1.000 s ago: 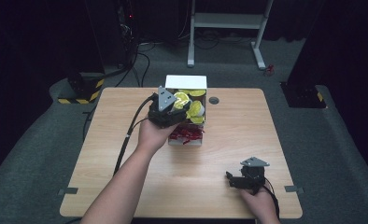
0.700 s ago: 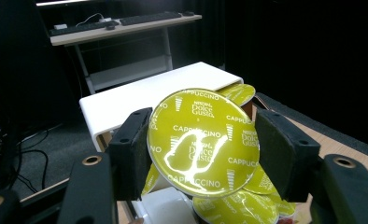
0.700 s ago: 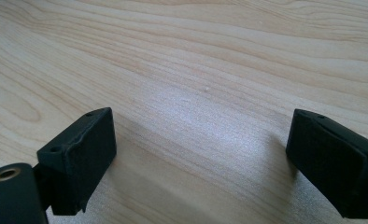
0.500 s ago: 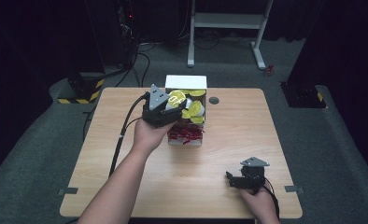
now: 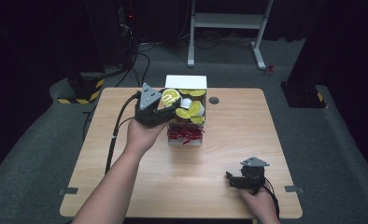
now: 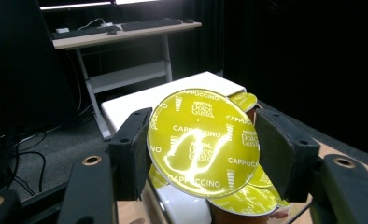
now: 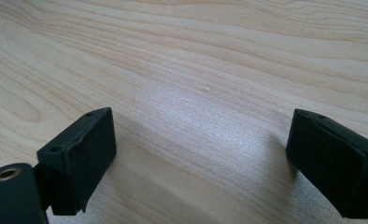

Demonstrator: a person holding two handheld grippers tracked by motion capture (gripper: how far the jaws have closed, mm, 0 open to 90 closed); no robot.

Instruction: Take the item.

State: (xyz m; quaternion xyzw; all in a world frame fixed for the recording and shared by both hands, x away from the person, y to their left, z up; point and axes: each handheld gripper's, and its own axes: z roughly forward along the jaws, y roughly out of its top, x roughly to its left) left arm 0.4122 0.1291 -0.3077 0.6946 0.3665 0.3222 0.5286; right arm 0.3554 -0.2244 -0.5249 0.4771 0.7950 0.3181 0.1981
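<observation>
My left gripper (image 5: 168,106) (image 6: 203,149) is shut on a coffee capsule (image 6: 203,140) with a yellow-green foil lid printed "Cappuccino", seen in the high view as a yellow disc (image 5: 171,97). It holds the capsule just above the left rear of a white box (image 5: 187,83) that contains more yellow-lidded capsules (image 5: 191,111) and red shredded paper (image 5: 184,134). My right gripper (image 5: 231,179) (image 7: 198,163) rests low over the wooden table (image 5: 126,177) near its front right, its jaws wide apart with bare wood between them.
The box lid stands up at the back edge of the table. A small dark round grommet (image 5: 213,100) sits right of the box. Behind the table are a white desk frame (image 5: 229,21), cables on the floor and dark surroundings.
My left gripper has drifted left and slightly back with the capsule held, now at the box's left rear. The right gripper has stayed put.
</observation>
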